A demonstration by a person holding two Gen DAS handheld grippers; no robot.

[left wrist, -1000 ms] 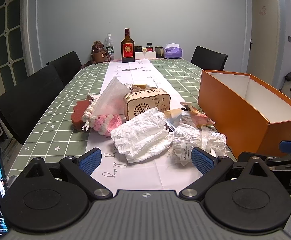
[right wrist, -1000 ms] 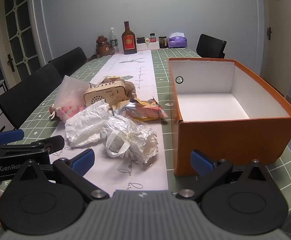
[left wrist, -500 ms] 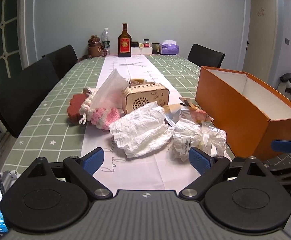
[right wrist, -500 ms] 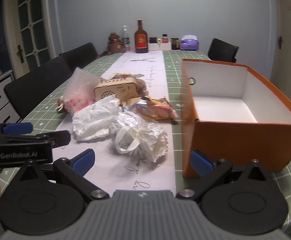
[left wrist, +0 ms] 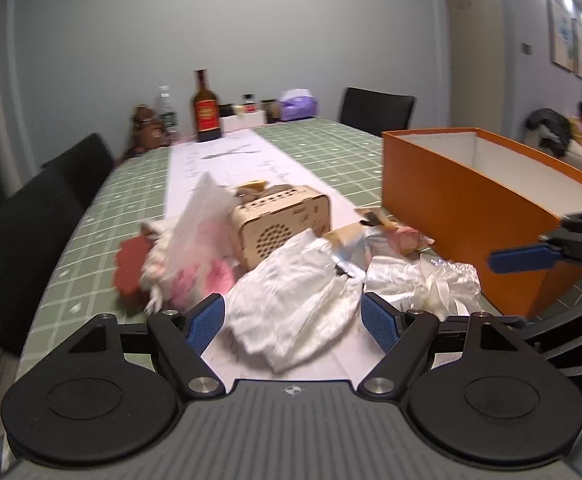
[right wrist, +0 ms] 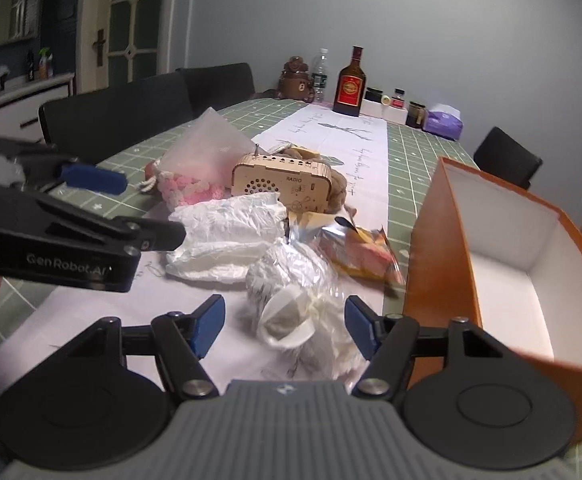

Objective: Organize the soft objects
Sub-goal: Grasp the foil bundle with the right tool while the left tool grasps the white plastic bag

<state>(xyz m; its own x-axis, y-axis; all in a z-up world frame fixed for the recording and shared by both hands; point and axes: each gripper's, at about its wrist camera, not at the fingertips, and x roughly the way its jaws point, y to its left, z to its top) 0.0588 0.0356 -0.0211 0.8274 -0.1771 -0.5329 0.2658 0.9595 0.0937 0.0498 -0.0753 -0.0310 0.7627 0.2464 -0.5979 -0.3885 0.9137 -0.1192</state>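
Right wrist: crinkled white bundle (right wrist: 299, 304).

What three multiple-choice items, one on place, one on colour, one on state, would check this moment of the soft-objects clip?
1. Where does the wooden radio stand?
A. inside the box
B. on the table among the soft things
C. on a chair

2. What colour is the outside of the box?
A. orange
B. purple
C. green

3. How are the right tongs?
A. shut on the radio
B. shut on the bottle
C. open, holding nothing

Answers: 1 B, it stands on the runner behind the white crumpled bundle. 2 A, its outer walls are orange and its inside white. 3 C, the blue pads stand apart either side of the clear wrapped bundle.
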